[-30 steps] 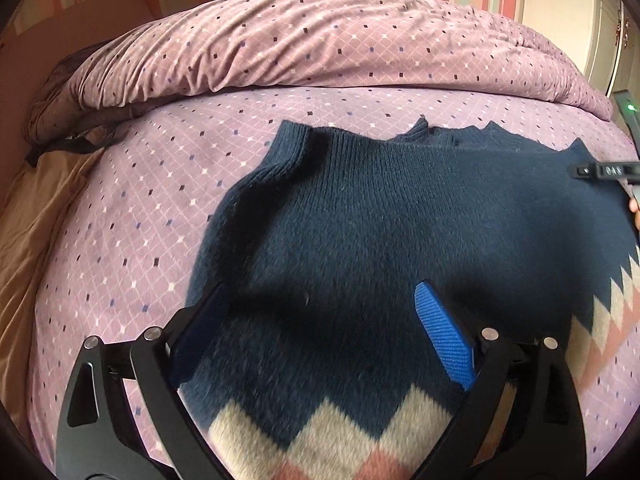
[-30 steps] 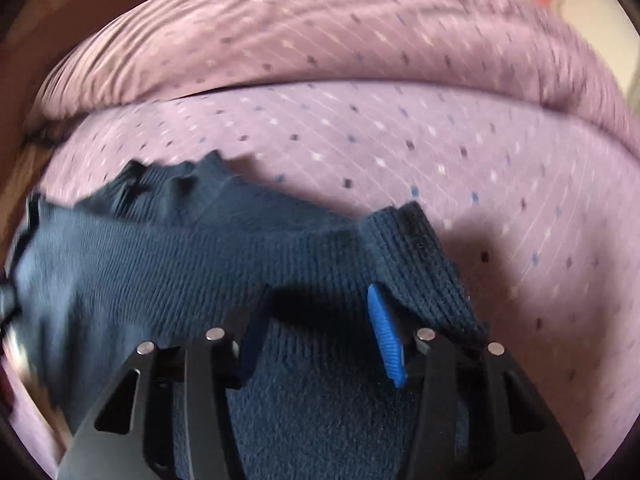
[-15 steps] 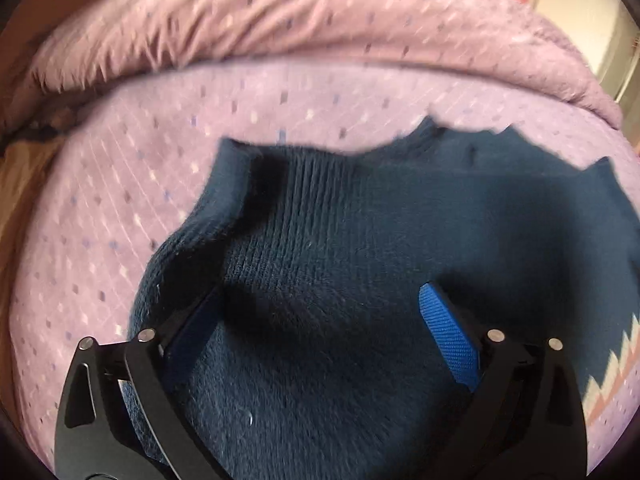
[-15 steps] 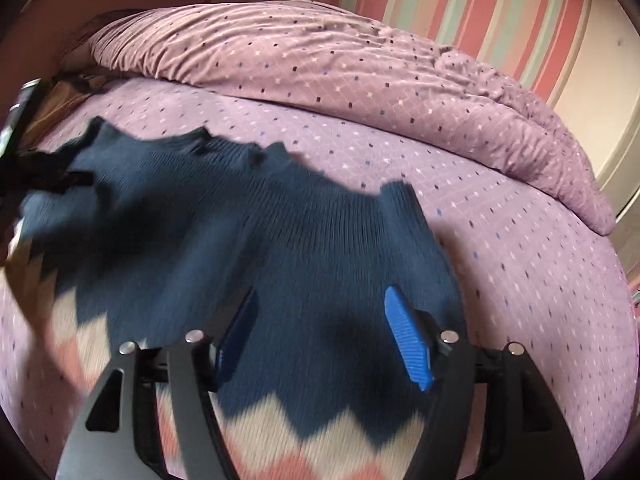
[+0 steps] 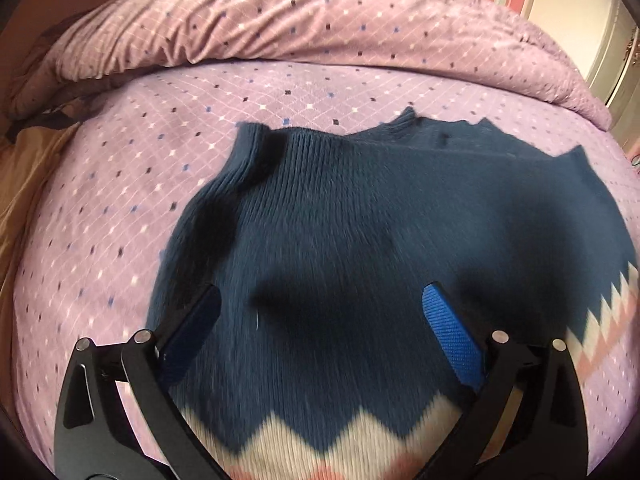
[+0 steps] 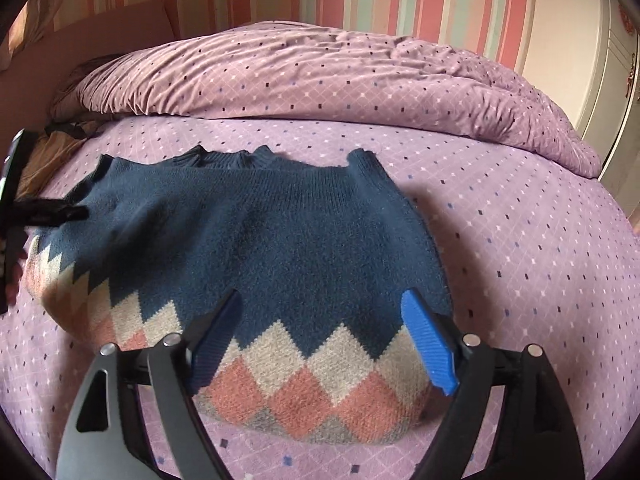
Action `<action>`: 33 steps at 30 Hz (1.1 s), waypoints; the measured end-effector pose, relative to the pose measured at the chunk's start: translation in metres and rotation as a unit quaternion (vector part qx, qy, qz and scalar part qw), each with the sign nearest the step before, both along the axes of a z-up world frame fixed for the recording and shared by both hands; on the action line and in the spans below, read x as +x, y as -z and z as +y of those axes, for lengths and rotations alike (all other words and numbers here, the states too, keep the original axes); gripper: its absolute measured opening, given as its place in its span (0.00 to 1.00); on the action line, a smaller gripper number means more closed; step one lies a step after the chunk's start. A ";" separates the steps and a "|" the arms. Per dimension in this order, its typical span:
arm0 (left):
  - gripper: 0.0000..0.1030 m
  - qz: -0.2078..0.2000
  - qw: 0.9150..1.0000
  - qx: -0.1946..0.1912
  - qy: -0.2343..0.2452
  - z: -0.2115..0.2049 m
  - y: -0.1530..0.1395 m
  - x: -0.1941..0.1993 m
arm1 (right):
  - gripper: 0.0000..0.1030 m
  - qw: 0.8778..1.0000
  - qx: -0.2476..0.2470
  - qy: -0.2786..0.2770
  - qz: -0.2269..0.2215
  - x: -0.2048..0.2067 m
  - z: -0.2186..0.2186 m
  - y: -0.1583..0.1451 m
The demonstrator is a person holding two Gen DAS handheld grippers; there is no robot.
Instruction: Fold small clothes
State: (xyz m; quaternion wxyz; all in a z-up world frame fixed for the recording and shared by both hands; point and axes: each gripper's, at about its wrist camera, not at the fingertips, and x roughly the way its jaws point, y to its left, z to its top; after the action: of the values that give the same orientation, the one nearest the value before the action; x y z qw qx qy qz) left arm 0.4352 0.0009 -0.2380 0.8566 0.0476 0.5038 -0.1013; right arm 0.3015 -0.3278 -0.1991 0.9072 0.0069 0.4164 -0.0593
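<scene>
The right gripper (image 6: 324,332) has just been opening its jaws and now stands wide and empty above the sweater (image 6: 256,256), nothing pinched between its blue pads (image 6: 430,346). 1 second ago it sat low over the navy shoulder with the jaws much closer together; now it has pulled back and up, so the whole garment shows in its view. The left gripper (image 5: 320,344) also stands fully wide with only knit below it, gripping nothing.

The sweater lies on the bed (image 6: 520,240), just in front of the heaped duvet (image 6: 320,76). It looks shorter than a spread sweater, navy top over the zigzag and diamond band, the collar at the far edge and no sleeves sticking out. That suggests a fold has just been laid and released. The likely next step is another fold across, or smoothing the slightly rumpled left edge.
</scene>
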 end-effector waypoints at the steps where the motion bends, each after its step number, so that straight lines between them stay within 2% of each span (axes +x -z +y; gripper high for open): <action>1: 0.97 -0.004 1.000 -0.002 0.000 0.001 -0.002 -0.010 | 0.80 1.000 -0.001 0.000 -0.001 -0.001 0.002 -0.001; 9: 0.97 -0.013 0.999 -0.034 -0.014 -0.014 -0.007 -0.061 | 0.81 0.998 -0.055 -0.010 0.011 -0.007 0.023 -0.002; 11: 0.97 -0.010 0.998 -0.056 -0.010 -0.028 -0.008 -0.071 | 0.84 0.998 -0.069 -0.011 0.008 -0.013 0.025 -0.004; 14: 0.97 -0.011 0.998 -0.053 -0.009 -0.056 -0.008 -0.085 | 0.86 0.996 -0.085 0.000 0.008 -0.023 0.021 -0.003; 17: 0.97 -0.011 0.998 -0.058 0.006 -0.083 -0.007 -0.095 | 0.86 0.997 -0.071 0.031 0.025 -0.035 0.005 0.004; 21: 0.97 -0.019 0.998 -0.045 0.029 -0.117 0.000 -0.097 | 0.86 0.996 0.003 0.090 0.027 -0.060 -0.030 0.015; 23: 0.97 -0.017 0.998 -0.038 0.039 -0.128 0.006 -0.093 | 0.86 0.990 0.062 0.124 0.025 -0.073 -0.050 0.025; 24: 0.97 -0.016 0.998 -0.034 0.042 -0.133 0.009 -0.091 | 0.86 0.985 0.104 0.138 0.025 -0.078 -0.061 0.032; 27: 0.97 -0.009 0.999 -0.021 0.045 -0.140 0.015 -0.086 | 0.86 0.969 0.187 0.159 0.017 -0.085 -0.074 0.051; 30: 0.97 -0.010 0.999 -0.023 0.042 -0.139 0.016 -0.084 | 0.84 0.950 0.266 0.163 0.012 -0.081 -0.076 0.071; 31: 0.97 -0.010 0.999 -0.024 0.043 -0.139 0.015 -0.083 | 0.81 0.942 0.291 0.165 0.014 -0.077 -0.074 0.079; 32: 0.97 -0.011 0.999 -0.024 0.044 -0.139 0.015 -0.082 | 0.72 0.936 0.309 0.166 0.018 -0.074 -0.073 0.086; 33: 0.97 -0.011 0.999 -0.023 0.043 -0.138 0.015 -0.080 | 0.71 0.932 0.318 0.171 0.023 -0.071 -0.071 0.092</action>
State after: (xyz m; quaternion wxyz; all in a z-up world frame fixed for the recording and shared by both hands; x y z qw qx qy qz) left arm 0.3548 -0.1375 -0.2527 0.8576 0.0510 0.4895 -0.1491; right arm 0.2309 -0.3989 -0.2911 0.8239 0.3648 0.4266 -0.0786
